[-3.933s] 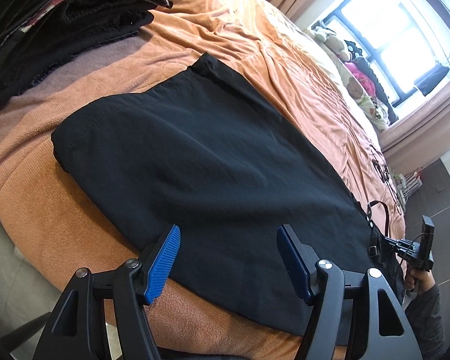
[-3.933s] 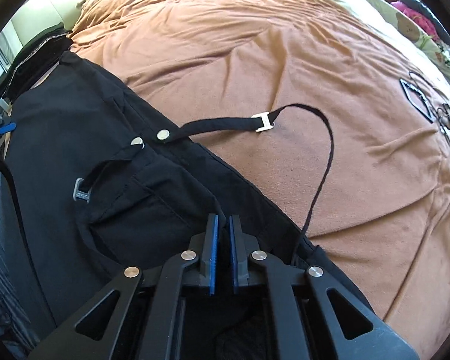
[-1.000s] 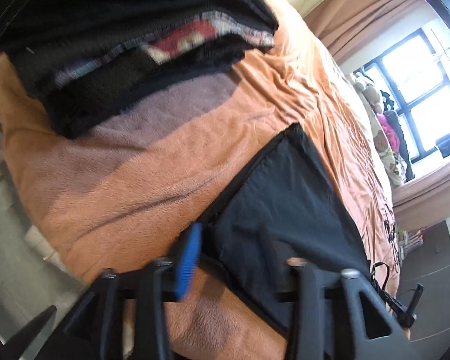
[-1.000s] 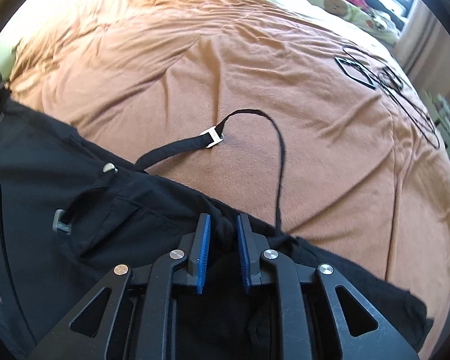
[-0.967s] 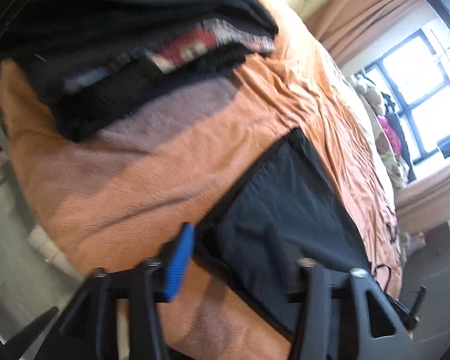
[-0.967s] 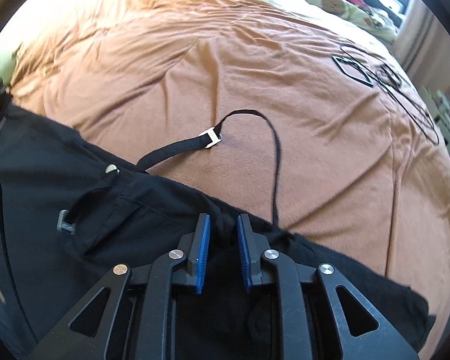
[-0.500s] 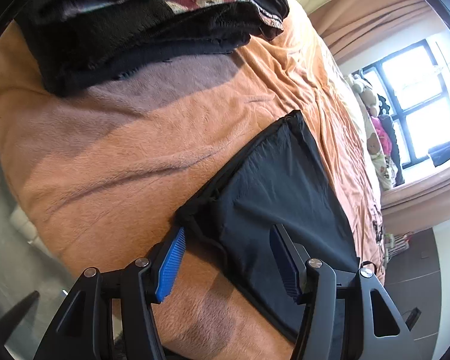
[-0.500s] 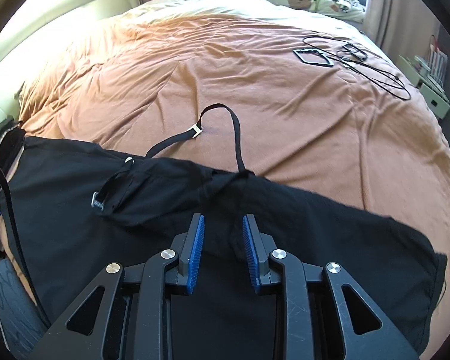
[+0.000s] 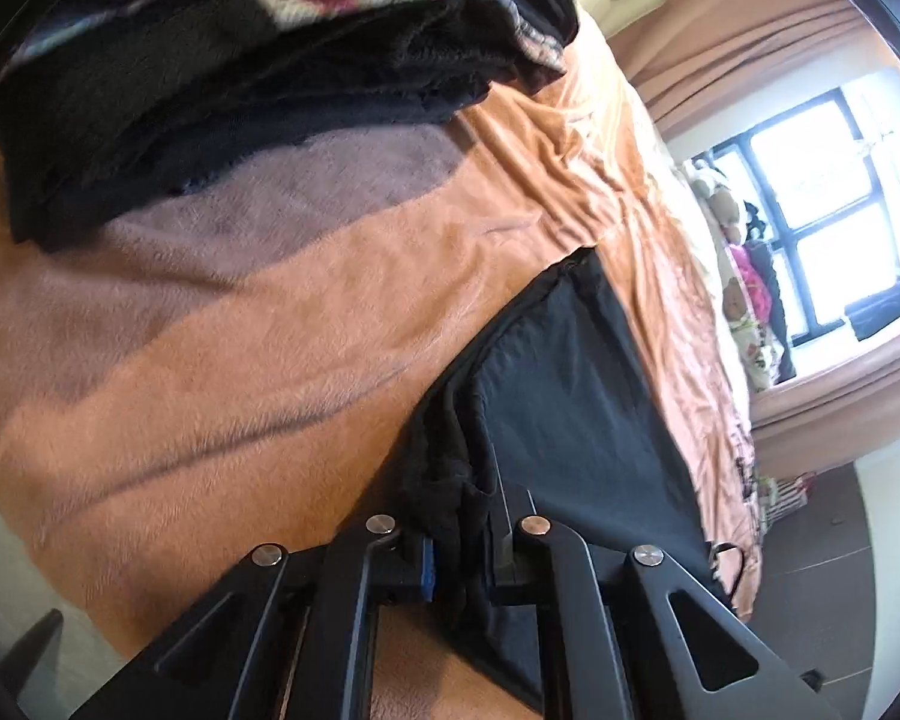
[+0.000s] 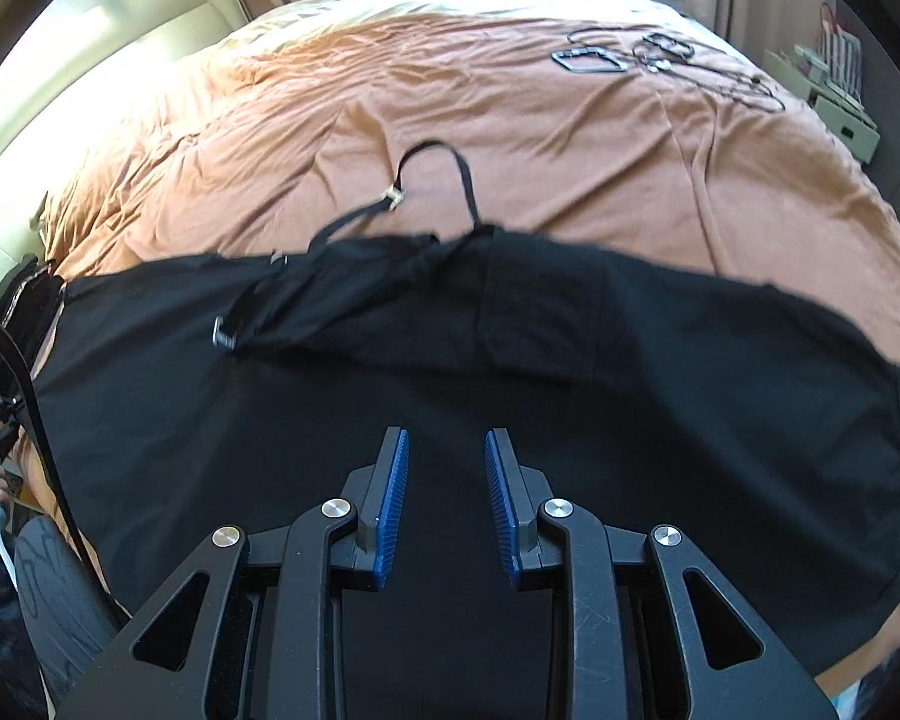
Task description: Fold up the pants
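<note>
At the black pants' (image 9: 576,402) near hem corner the left gripper (image 9: 459,546) has just clamped bunched cloth, their length running away toward the window (image 9: 822,210), while the right gripper (image 10: 447,504) hovers parted, empty, above them.

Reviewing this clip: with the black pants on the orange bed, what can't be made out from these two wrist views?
- Left wrist: left gripper pads, buried in bunched black pants fabric.
- Left wrist: stack of folded clothes, blurred and cut off by the top edge.
- Right wrist: strap buckle, motion-blurred.
- Right wrist: the pants' near edge, hidden behind the open right gripper.
</note>
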Available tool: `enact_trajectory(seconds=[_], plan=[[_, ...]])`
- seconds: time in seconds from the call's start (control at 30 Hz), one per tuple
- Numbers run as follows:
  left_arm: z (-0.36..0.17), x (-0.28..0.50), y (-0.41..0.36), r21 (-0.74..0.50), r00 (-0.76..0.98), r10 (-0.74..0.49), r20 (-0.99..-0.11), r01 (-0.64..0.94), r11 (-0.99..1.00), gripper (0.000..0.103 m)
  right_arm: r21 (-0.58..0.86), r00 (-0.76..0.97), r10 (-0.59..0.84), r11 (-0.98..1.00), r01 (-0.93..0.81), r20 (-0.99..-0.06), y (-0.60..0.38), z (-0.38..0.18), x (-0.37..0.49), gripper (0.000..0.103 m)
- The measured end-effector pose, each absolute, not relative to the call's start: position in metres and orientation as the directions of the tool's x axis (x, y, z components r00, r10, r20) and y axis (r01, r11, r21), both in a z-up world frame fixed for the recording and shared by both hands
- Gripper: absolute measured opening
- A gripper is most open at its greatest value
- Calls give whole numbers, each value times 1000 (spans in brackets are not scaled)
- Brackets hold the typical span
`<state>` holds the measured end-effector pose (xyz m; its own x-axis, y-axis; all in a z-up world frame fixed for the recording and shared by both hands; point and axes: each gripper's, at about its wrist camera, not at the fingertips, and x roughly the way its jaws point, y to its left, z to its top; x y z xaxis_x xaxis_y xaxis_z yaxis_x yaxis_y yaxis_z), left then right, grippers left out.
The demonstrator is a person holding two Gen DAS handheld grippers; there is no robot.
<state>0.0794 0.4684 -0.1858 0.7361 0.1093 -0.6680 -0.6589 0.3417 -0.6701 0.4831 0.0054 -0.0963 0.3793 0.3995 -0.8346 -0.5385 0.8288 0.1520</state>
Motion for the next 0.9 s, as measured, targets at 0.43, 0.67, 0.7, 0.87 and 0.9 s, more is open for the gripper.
enact_trajectory(seconds=[0.43, 0.67, 0.7, 0.87, 0.9], plan=[[-107, 97, 473, -670, 810, 149, -567, -559, 489, 8, 258, 283, 470, 792, -553, -836, 23, -125, 438, 24], [-66, 114, 468, -673, 843, 144, -519, -506, 539, 8, 294, 252, 528, 740, -605, -811, 57, -123, 419, 24], [-61, 117, 467, -672, 846, 145, -513, -501, 545, 8, 298, 245, 532, 735, -609, -811, 59, -125, 417, 24], [-32, 129, 460, -667, 868, 143, -476, -463, 584, 8, 329, 194, 537, 722, -609, -821, 70, -145, 398, 24], [-28, 132, 459, -666, 871, 140, -471, -456, 591, 8, 331, 188, 536, 720, -610, -823, 70, -147, 395, 24]])
